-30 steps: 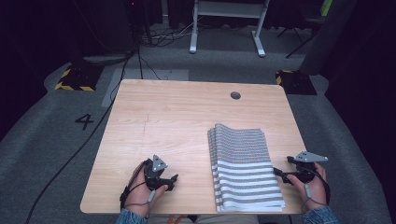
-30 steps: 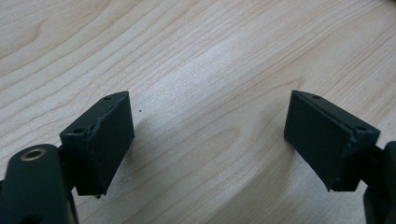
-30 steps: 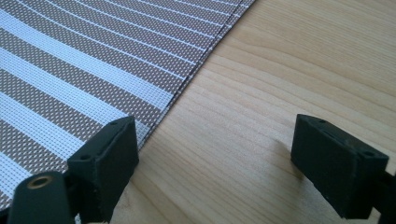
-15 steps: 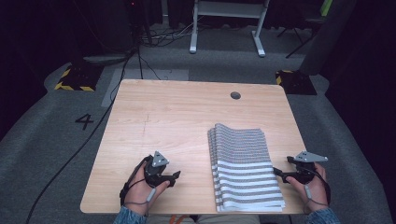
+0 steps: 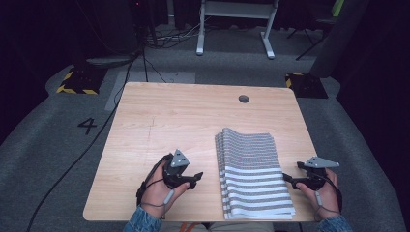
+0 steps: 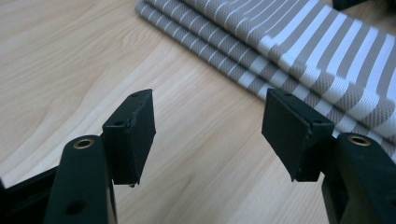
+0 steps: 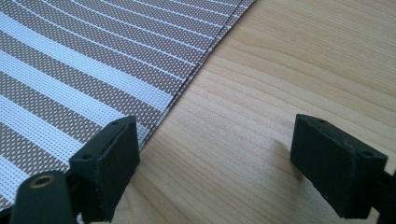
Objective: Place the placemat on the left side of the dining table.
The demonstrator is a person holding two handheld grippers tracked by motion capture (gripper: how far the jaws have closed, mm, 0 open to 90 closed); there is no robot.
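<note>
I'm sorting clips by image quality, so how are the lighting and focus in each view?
High view: table lit, room around it dark, picture soft. Left gripper view: striped cloth sharp, near jaws slightly blurred. Right gripper view: cloth weave crisp, even light, faint shadows beneath the open jaws.

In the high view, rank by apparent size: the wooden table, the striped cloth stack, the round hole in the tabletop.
Largest to smallest:
1. wooden table
2. striped cloth stack
3. round hole
No close calls; each is plainly smaller than the one before.

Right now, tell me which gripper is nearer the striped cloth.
Right. The right gripper sits just off the striped cloth's right edge; the left gripper is off its left edge with more bare table between.
</note>
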